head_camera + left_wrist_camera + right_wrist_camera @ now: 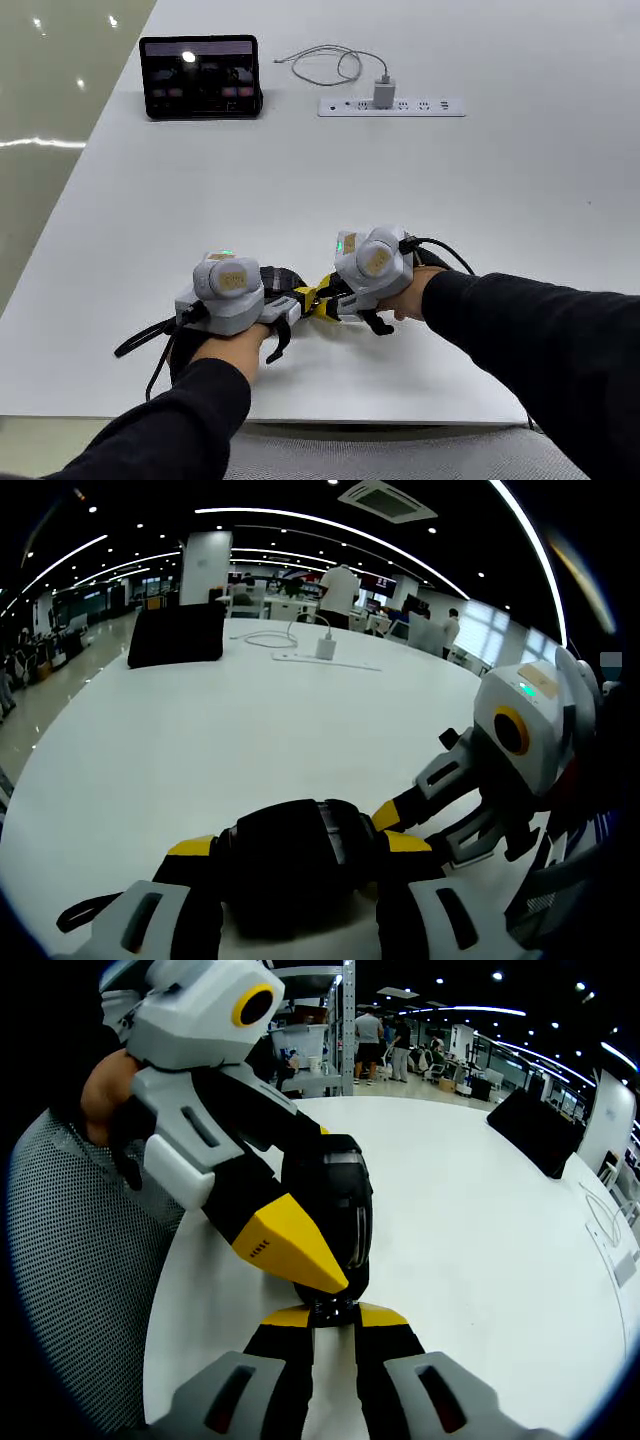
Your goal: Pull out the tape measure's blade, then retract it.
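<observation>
Black tape measure (pixel 335 1195) is held low near the front edge of the white table (pixel 400 170), clamped across its case by the left gripper (pixel 297 845), presumably so the body is anchored for the pull. Right gripper (pixel 335 1317) is closed on a small dark tab at the case's base, taken to be the blade end. No drawn-out blade is seen, so the pull is judged not yet started. Grippers are set nose to nose, so force can be applied straight apart.

Tabletop is matte and bare nearby. Tablet (pixel 200 76), power strip (pixel 392 106) and charger cable (pixel 325 65) are parked well apart at the far side. Open-plan office, strip ceiling lights, people seen standing far off.
</observation>
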